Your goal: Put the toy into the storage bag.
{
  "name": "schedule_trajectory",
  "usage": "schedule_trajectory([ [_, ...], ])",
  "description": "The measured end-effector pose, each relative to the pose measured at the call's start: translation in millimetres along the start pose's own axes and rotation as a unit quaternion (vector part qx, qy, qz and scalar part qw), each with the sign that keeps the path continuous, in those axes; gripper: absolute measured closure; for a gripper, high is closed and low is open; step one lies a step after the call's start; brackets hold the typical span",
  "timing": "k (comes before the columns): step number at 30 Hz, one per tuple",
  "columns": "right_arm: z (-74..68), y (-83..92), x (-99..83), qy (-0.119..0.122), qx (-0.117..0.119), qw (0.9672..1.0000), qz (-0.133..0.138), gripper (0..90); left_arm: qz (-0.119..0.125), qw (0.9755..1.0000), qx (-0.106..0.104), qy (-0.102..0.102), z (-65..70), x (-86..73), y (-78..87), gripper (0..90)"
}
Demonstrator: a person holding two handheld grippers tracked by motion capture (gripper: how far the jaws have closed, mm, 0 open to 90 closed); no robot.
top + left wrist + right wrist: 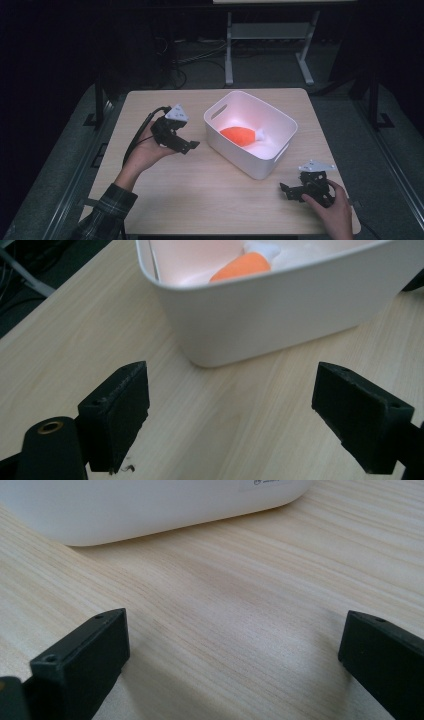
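White plastic formed the bin [260, 150] that sat on the pale wooden table [165, 195], and an orange plush toy [241, 135] with a white tip lay inside it on the bottom. To the bin's left, the left gripper [189, 146] was held up off the tabletop, its jaws spread wide and holding nothing. The right gripper [286, 190] rested low near the table's front right corner, jaws likewise parted and empty, aimed toward the bin.

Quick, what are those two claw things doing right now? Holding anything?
Left gripper: open, fingers spread wide, holding nothing, beside the white bin.
Right gripper: open, holding nothing, low over the table.
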State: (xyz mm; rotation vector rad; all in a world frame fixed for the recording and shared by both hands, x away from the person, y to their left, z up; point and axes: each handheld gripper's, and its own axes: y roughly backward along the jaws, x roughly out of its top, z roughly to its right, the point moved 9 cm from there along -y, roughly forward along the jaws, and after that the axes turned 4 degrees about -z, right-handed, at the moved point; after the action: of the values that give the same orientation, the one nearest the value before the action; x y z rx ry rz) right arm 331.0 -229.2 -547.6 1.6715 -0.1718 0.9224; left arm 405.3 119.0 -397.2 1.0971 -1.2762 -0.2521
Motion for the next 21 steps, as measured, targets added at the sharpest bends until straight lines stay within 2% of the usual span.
schedule_trajectory([
  [1,-0.1,0.0,0.0,-0.001,0.000,1.0000,0.000,0.0,0.000,1.0000,0.003,0.006,2.5,-11.7,1.8,14.7],
  [2,-0.1,0.0,0.0,-0.001,0.000,1.0000,0.000,0.0,0.000,1.0000,0.003,0.006,2.5,-11.7,1.8,14.7],
  [5,-0.2,0.0,0.1,-0.001,0.000,1.0000,0.000,0.0,0.004,0.9997,0.009,0.020,6.2,-34.8,4.6,14.7],
  [6,-0.2,0.0,0.1,-0.001,0.000,1.0000,0.000,0.0,0.004,0.9997,0.009,0.020,6.2,-34.8,4.6,14.8],
  [7,-0.2,0.0,0.0,-0.001,0.001,1.0000,0.000,0.0,0.008,0.9995,0.009,0.029,8.9,-44.5,5.6,14.8],
  [8,-0.2,0.0,0.0,-0.001,0.001,1.0000,0.000,0.0,0.008,0.9995,0.009,0.029,8.9,-44.5,5.6,14.8],
  [9,-0.1,-0.1,0.0,0.000,0.000,1.0000,0.000,0.0,0.011,0.9992,0.013,0.037,12.7,-56.8,6.3,14.9],
  [12,0.0,-0.1,0.0,0.000,0.000,1.0000,0.000,0.0,0.015,0.9989,0.016,0.043,15.8,-66.4,6.6,14.8],
  [17,-0.1,-0.1,0.0,-0.001,0.000,1.0000,0.000,0.0,0.024,0.9971,0.029,0.066,24.3,-99.4,4.8,14.9],
  [18,-0.1,-0.1,0.0,-0.001,0.000,1.0000,0.000,0.0,0.024,0.9971,0.029,0.066,24.3,-99.4,4.8,14.8],
  [19,0.0,-0.1,0.0,-0.001,0.000,1.0000,0.000,0.0,0.030,0.9958,0.038,0.078,25.5,-111.2,3.9,14.8],
  [20,0.0,-0.1,0.0,-0.001,0.000,1.0000,0.000,0.0,0.030,0.9958,0.038,0.078,25.5,-111.2,3.9,14.9],
  [21,0.0,-0.2,0.0,-0.001,0.000,1.0000,0.000,0.0,0.033,0.9950,0.041,0.085,26.5,-119.6,2.8,14.9],
])
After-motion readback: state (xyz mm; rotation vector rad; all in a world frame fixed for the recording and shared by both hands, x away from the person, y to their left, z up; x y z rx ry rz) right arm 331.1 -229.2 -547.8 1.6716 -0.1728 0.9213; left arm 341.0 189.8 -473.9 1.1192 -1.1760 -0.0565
